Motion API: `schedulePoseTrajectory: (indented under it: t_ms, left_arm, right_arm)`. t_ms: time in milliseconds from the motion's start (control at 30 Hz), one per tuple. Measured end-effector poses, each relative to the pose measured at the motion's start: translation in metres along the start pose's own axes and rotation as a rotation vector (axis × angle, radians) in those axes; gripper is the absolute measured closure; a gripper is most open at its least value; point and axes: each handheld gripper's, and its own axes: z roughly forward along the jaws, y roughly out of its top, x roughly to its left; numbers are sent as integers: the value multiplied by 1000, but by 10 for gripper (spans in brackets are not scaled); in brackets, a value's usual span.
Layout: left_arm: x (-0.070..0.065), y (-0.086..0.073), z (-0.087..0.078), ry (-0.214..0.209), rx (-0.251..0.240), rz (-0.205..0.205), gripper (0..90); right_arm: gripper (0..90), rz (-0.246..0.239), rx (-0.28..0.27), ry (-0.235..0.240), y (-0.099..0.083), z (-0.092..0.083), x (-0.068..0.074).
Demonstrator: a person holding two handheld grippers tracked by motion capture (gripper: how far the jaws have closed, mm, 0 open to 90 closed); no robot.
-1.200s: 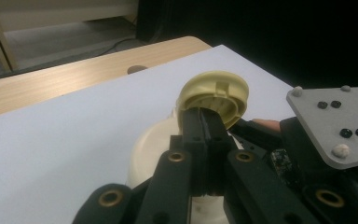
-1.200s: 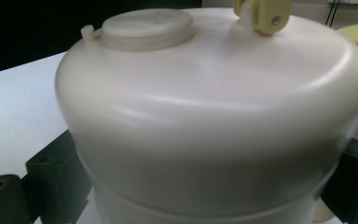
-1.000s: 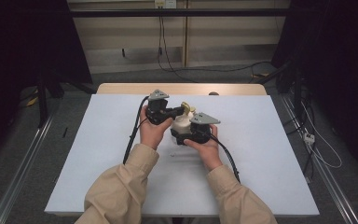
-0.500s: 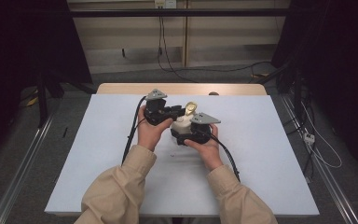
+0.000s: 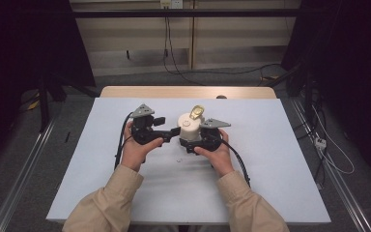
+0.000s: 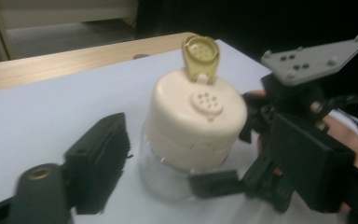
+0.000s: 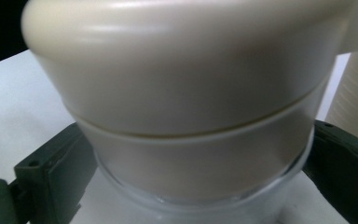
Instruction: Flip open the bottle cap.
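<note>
A clear shaker jar [image 5: 189, 130] with a cream lid [image 6: 193, 112] stands mid-table. Its yellowish flip cap [image 5: 196, 112] is raised, baring the sprinkle holes [image 6: 206, 100]. My right gripper [image 5: 193, 143] is shut on the jar's clear body, with a finger [image 7: 51, 179] on each side below the lid [image 7: 177, 70]. My left gripper [image 5: 173, 131] sits just left of the jar, pointing at it. Its jaws have just been opening and stand apart with nothing between them. One of its fingers [image 6: 98, 163] is beside the jar without touching it.
The white table top [image 5: 270, 159] has free room on all sides of the jar. A tiny pale speck [image 5: 178, 159] lies in front of the hands. A wooden strip [image 5: 188, 92] runs along the far edge. Cables trail from both grippers toward the person.
My left gripper has let go at the jar's top, opened, and drawn back to the left. The right gripper and the jar have stayed put.
</note>
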Motion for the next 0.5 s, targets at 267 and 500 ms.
schedulePoseTrajectory:
  t_ms: [267,500]
  left_arm:
    - [16,-23,-25,32,8,-1,104]
    - [29,-44,-37,52,28,-12,72]
  right_arm:
    - [53,-4,-11,0,-4,-16,-1]
    - [52,-21,-27,5,-7,-37,2]
